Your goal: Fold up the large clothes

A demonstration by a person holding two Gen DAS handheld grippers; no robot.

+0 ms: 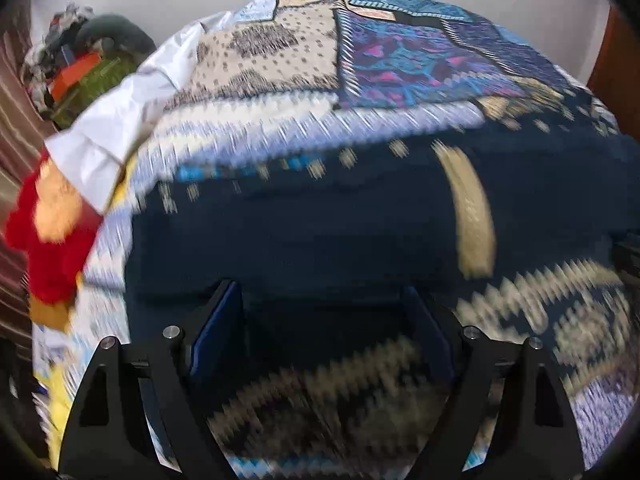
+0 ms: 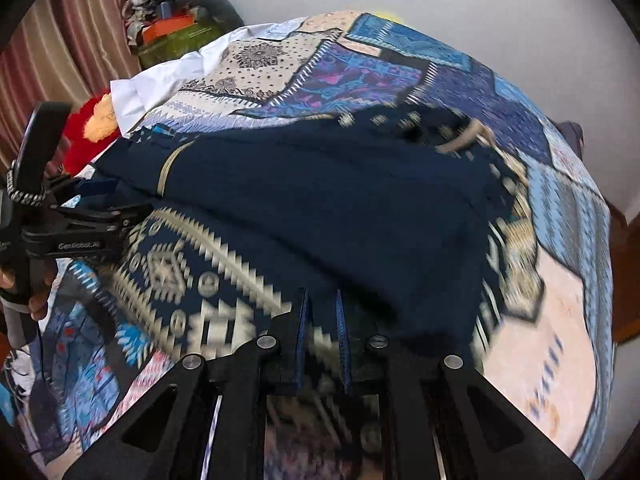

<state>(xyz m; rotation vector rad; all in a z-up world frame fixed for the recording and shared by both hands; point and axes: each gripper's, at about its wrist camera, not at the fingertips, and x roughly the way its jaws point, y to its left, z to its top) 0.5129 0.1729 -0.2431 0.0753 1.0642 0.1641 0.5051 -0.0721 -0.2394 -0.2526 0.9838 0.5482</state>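
Observation:
A large navy garment (image 1: 320,216) (image 2: 320,200) with a cream zigzag border lies spread and partly folded over on the patchwork quilt (image 1: 400,60) (image 2: 400,76). My left gripper (image 1: 320,292) hovers over its dark cloth with the jaws wide apart and nothing between them. In the right wrist view the left gripper (image 2: 120,200) shows at the far left, held by a hand (image 2: 36,300). My right gripper (image 2: 322,312) is shut, its blue pads close together on the garment's patterned near edge, with the dark fold starting at its tips.
A white cloth (image 1: 120,120) (image 2: 160,88) and a red plush toy (image 1: 48,232) (image 2: 92,128) lie at the bed's left edge. A pile of clutter with a green bag (image 2: 176,36) stands behind, by a striped curtain (image 2: 60,40). The wall is close behind the bed.

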